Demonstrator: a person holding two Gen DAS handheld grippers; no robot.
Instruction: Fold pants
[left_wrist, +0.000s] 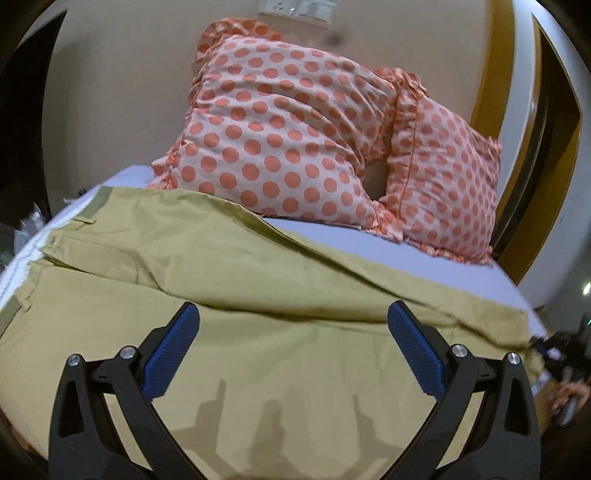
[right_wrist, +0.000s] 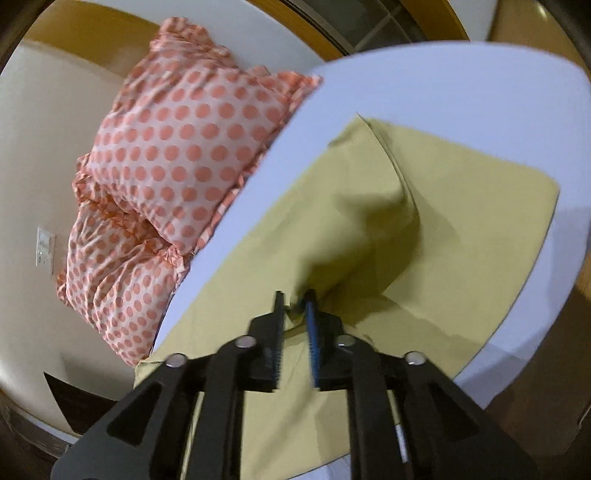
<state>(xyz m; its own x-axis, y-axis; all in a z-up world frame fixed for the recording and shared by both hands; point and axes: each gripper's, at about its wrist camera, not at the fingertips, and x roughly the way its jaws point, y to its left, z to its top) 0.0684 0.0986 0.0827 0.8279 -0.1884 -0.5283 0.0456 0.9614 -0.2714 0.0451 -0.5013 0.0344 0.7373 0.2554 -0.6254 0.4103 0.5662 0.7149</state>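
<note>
Khaki pants (left_wrist: 258, 280) lie spread on a bed with a pale sheet (left_wrist: 424, 258); the waistband is at the left edge in the left wrist view. My left gripper (left_wrist: 293, 314) is open and empty, just above the fabric. In the right wrist view my right gripper (right_wrist: 295, 299) is shut on a pinch of the pants (right_wrist: 369, 229) and lifts it, so the cloth rises in a peak from the sheet (right_wrist: 443, 85). The right gripper shows faintly at the far right of the left wrist view.
Two pink pillows with orange dots (left_wrist: 295, 129) (right_wrist: 177, 147) lean against the beige wall at the head of the bed. A wall switch plate (right_wrist: 45, 245) is on the wall. The bed edge (right_wrist: 517, 314) drops to a wooden floor.
</note>
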